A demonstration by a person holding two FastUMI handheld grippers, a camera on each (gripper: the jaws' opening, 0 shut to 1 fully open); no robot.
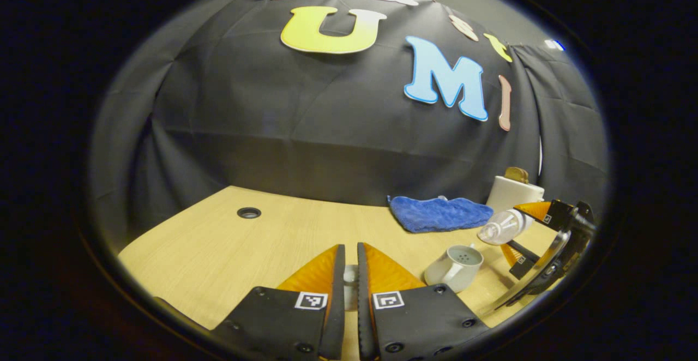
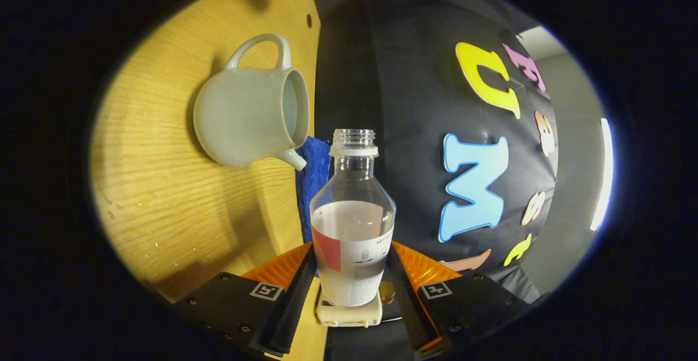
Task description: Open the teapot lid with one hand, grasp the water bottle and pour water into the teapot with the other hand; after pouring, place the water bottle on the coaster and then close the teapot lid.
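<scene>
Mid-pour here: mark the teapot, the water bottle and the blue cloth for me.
teapot (image 2: 245,118): right gripper view, on the side of its body.
water bottle (image 2: 353,230): right gripper view, on its clear wall above the label.
blue cloth (image 1: 439,214): left gripper view, on the middle of the folded cloth.

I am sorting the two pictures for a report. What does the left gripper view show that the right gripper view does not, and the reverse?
Left gripper view: the left gripper closed on a pale piece, probably the teapot lid; a round hole in the table; a white box.
Right gripper view: the water level and label of the water bottle; the spout of the teapot.
Both: the open teapot, the tilted water bottle held in the right gripper, the blue cloth, the table.
</scene>
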